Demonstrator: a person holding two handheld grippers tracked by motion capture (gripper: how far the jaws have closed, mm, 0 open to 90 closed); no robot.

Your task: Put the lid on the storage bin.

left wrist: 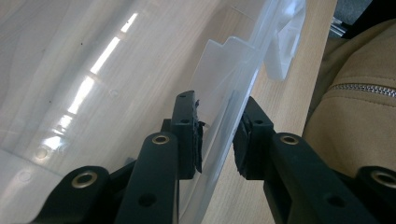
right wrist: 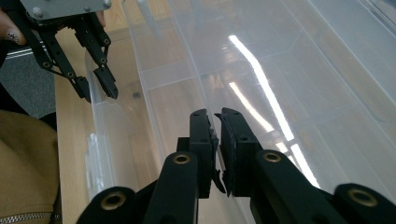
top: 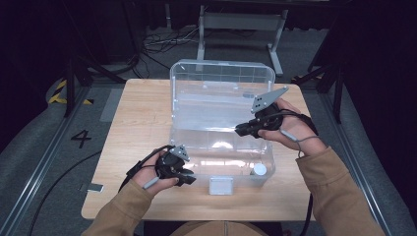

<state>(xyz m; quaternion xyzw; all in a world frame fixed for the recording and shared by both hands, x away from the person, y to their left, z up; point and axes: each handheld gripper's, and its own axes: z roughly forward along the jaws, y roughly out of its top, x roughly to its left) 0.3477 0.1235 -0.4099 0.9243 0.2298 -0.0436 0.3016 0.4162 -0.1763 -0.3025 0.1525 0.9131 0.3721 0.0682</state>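
Observation:
A clear plastic box [top: 221, 147] stands on the wooden table [top: 142, 113] with its lid [top: 221, 78] swung up at the back. My left gripper [top: 189, 179] is at the box's front left corner. In the left gripper view its jaws [left wrist: 218, 140] straddle the clear front wall [left wrist: 224, 70], one pad on each side, shut on it. My right gripper [top: 239, 131] reaches in from the right to the rear rim where the lid meets the base. Its jaws [right wrist: 217, 135] are nearly together on a thin clear edge. The left gripper [right wrist: 98, 88] also shows far off in the right gripper view.
A white latch [top: 220, 186] hangs on the box's front. A small white round thing [top: 259, 169] lies inside at the front right. A small flat item [top: 96, 188] rests near the table's left front edge. Cables and a metal frame [top: 241, 24] stand beyond the table.

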